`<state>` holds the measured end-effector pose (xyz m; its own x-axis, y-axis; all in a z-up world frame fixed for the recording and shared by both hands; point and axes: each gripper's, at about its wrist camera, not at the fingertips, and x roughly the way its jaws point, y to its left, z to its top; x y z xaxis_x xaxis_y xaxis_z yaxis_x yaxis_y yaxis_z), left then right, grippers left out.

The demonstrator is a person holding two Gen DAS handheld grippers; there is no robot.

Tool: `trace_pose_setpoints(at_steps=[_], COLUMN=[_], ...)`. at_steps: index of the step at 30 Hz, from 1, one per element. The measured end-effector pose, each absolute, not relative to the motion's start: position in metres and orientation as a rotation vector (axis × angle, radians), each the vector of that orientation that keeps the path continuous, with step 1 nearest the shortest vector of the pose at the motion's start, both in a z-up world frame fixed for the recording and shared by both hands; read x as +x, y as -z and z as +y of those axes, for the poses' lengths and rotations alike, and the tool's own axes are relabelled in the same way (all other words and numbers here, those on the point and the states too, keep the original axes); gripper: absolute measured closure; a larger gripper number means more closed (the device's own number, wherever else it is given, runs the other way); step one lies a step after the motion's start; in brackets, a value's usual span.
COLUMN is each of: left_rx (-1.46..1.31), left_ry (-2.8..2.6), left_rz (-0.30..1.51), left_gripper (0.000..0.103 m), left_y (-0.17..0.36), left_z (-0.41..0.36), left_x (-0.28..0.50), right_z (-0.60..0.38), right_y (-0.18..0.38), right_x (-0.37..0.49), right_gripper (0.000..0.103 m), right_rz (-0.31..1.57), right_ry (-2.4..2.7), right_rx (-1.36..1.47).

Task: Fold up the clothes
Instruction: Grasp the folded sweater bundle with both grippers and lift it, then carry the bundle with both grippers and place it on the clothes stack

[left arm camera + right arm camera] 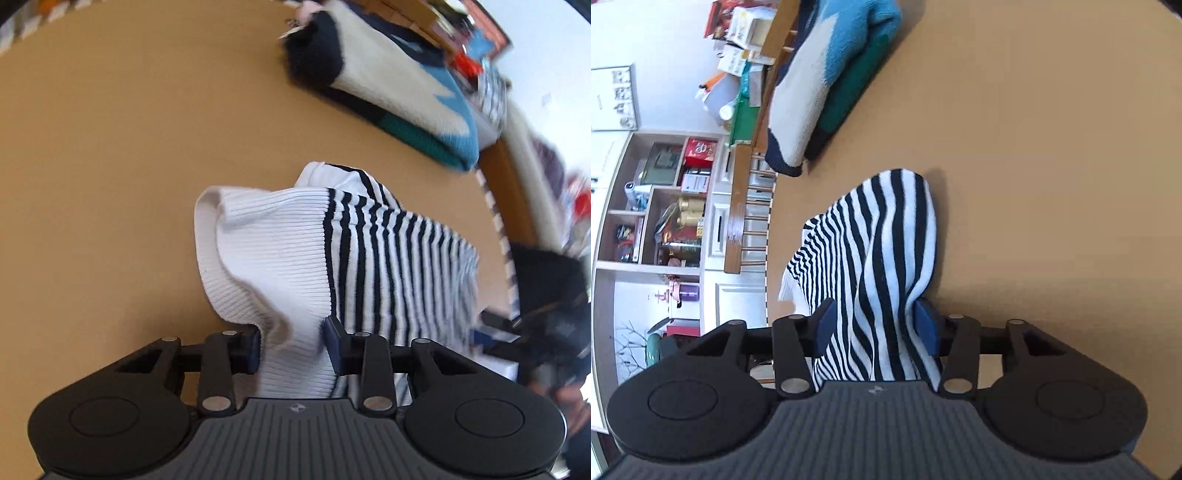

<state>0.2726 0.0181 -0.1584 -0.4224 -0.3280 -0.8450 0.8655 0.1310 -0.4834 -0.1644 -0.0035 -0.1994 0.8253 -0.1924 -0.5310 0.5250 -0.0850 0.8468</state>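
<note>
A knit garment (369, 254), white ribbed at one end and black-and-white striped over the rest, hangs bunched above the tan table (110, 184). My left gripper (293, 347) is shut on its white ribbed part, with the blue pads pressing the fabric from both sides. In the right wrist view the striped part of the same garment (886, 251) drapes away from me. My right gripper (875, 328) is shut on that striped cloth, a thick fold filling the gap between its pads. The lower edge of the garment is hidden behind both grippers.
A folded sweater (402, 85) in cream, blue, green and navy lies near the table's far edge, also seen as the folded sweater (827, 74). Beyond the edge stand a wooden chair back (738, 206) and cluttered shelves (665, 206). Bare tan table (1052, 184) spreads beside the garment.
</note>
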Motion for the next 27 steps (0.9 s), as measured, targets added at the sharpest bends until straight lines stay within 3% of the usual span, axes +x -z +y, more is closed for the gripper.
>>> trace_pose_setpoints(at_steps=[3, 5, 8, 12, 17, 18, 21, 23, 25, 27], left_rx=[0.500, 0.426, 0.406, 0.445, 0.418, 0.415, 0.406, 0.409, 0.429, 0.481], left_ry=[1.561, 1.581, 1.602, 1.634, 1.623, 1.623, 1.637, 1.652, 1.652, 1.637], left_rz=[1.418, 1.469, 1.498, 1.514, 1.562, 1.565, 1.568, 1.563, 1.548, 1.552], left_gripper=[0.056, 0.040, 0.037, 0.037, 0.037, 0.036, 0.029, 0.025, 0.026, 0.060], left_y=[0.162, 0.166, 0.169, 0.171, 0.175, 0.176, 0.176, 0.177, 0.175, 0.178], left_z=[0.021, 0.017, 0.012, 0.010, 0.003, 0.002, 0.001, 0.000, 0.000, -0.001], left_x=[0.281, 0.285, 0.286, 0.286, 0.293, 0.292, 0.290, 0.288, 0.285, 0.280], right_z=[-0.003, -0.009, -0.018, -0.013, -0.029, -0.032, -0.023, -0.021, -0.020, -0.016], right_y=[0.196, 0.203, 0.214, 0.208, 0.208, 0.208, 0.207, 0.204, 0.200, 0.202], right_x=[-0.165, -0.158, -0.143, -0.136, -0.154, -0.158, -0.135, -0.138, -0.148, -0.147], right_gripper=[0.053, 0.053, 0.053, 0.031, 0.035, 0.040, 0.041, 0.041, 0.042, 0.059], right_rz=[0.293, 0.278, 0.307, 0.458, 0.262, 0.214, 0.436, 0.396, 0.303, 0.314], right_ry=[0.617, 0.578, 0.477, 0.357, 0.514, 0.553, 0.369, 0.425, 0.525, 0.537], right_rx=[1.512, 1.569, 1.663, 1.683, 1.703, 1.697, 1.633, 1.605, 1.584, 1.589])
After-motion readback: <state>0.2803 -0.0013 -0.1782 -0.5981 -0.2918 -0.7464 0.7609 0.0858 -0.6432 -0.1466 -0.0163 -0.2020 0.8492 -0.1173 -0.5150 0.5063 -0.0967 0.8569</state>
